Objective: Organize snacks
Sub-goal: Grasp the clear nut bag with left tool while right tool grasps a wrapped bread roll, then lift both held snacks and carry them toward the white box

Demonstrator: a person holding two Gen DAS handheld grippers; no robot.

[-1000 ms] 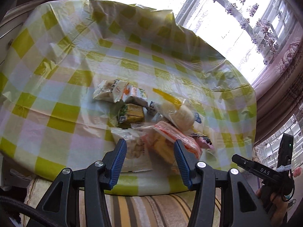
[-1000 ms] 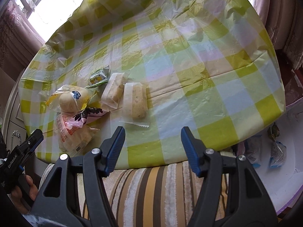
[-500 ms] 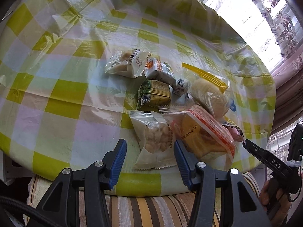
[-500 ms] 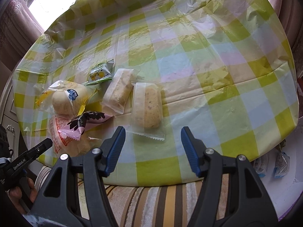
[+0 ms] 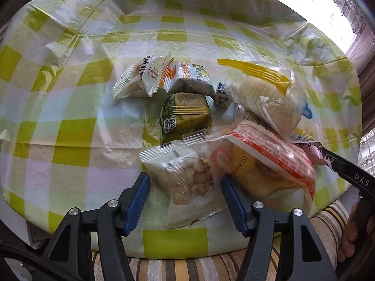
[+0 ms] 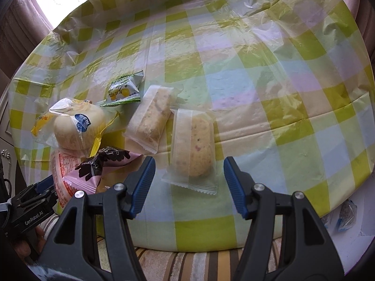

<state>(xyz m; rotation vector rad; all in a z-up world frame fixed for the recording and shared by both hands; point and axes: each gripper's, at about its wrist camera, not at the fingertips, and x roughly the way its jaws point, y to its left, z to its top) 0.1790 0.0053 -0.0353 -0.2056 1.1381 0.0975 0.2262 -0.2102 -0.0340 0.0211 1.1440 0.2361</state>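
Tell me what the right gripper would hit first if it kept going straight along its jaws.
Most likely the clear-wrapped oblong cake lying between the open jaws of the right gripper, then the checked tablecloth under it. Depth is hard to judge.

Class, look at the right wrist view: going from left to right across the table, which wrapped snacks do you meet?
Round bun in a yellow-edged bag → small green-and-white packet → slanted clear-wrapped pastry bar → upright clear-wrapped pastry bar, which lies between the open fingers of the right gripper.
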